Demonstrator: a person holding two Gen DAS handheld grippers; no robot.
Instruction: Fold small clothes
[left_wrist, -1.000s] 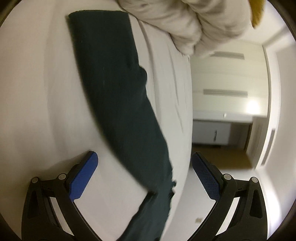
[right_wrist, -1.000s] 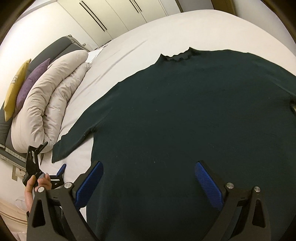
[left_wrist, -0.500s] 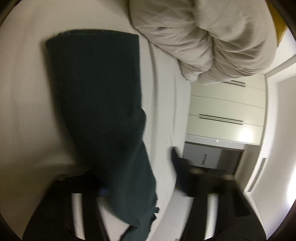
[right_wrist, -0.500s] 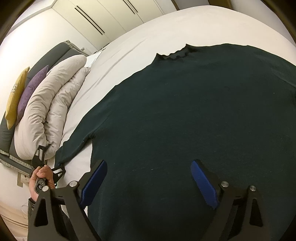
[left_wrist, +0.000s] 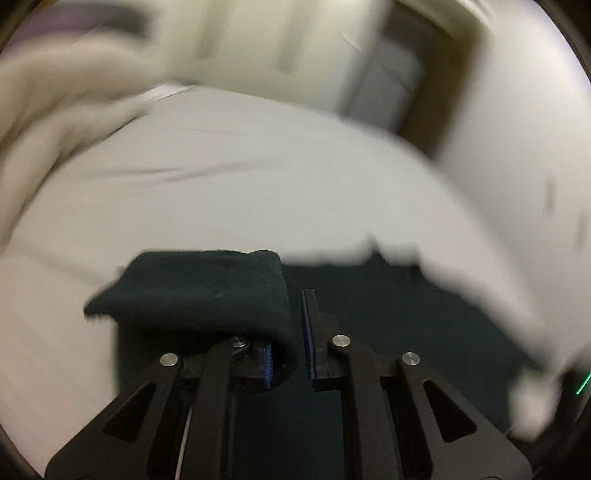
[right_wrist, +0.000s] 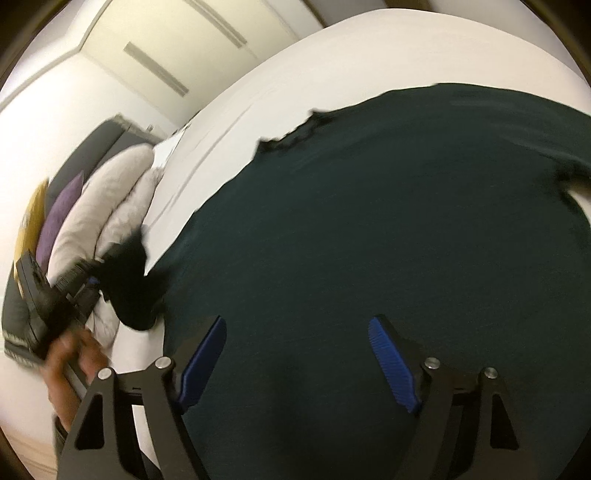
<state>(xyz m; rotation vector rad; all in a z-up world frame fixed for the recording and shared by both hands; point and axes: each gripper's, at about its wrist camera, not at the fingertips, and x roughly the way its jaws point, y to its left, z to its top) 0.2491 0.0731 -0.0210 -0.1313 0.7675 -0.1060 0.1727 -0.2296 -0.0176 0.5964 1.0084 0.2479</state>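
**Sleeve cuff pinched, sweater body flat on bed**

While the left gripper (left_wrist: 291, 332) closes, its blue pads clamp the cuff end of the sleeve (left_wrist: 192, 291), which drapes over the left finger and hangs off to the left in the left wrist view. Dark green sweater (right_wrist: 369, 240) lies spread flat on the white bed (right_wrist: 332, 55). Neckline (right_wrist: 291, 129) points toward the far edge of the bed, hem toward the right wrist camera; long axis runs near to far. Second sleeve trails off at the right edge.

Right gripper (right_wrist: 297, 360) hovers over the lower body of the sweater, jaws wide but narrowing, pads pressing on nothing.

Person's hand (right_wrist: 70, 365) holds the left gripper at lower left, beside the rolled duvet (right_wrist: 99, 206) and cushions (right_wrist: 55, 218). Much motion blur.
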